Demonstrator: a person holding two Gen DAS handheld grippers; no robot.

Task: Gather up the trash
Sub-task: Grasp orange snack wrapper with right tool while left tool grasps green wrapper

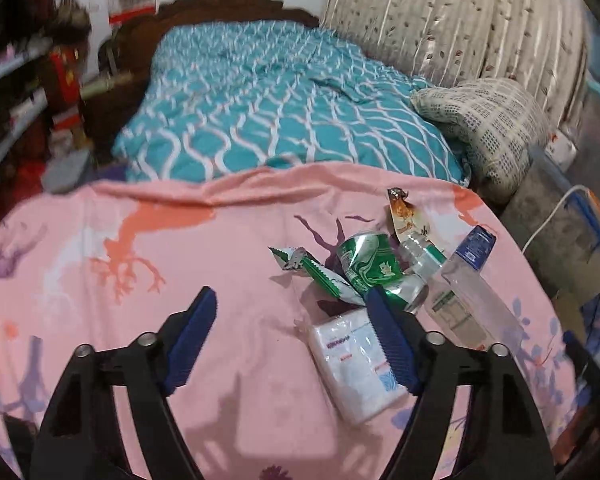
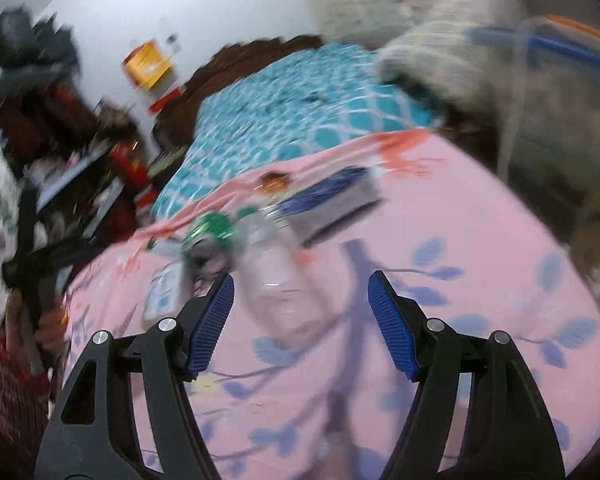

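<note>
A pile of trash lies on the pink bedsheet (image 1: 140, 240): a white tissue pack (image 1: 348, 364), a crushed green can (image 1: 370, 262), a green wrapper (image 1: 320, 276), a brown wrapper (image 1: 404, 212) and a clear plastic bottle (image 1: 464, 300) with a blue label. My left gripper (image 1: 291, 294) is open over the sheet just left of the pile, its right finger overlapping the tissue pack. In the blurred right wrist view, my right gripper (image 2: 301, 278) is open, with the clear bottle (image 2: 280, 284) lying just ahead by its left finger, untouched. The green can (image 2: 212, 228) lies beyond.
A teal patterned quilt (image 1: 280, 100) covers the far half of the bed, with a checked pillow (image 1: 484, 120) at its right. Cluttered shelves (image 1: 16, 92) stand on the left. A white cable (image 1: 552, 216) runs past the bed's right edge. A hand (image 2: 28, 320) holds the other gripper at left.
</note>
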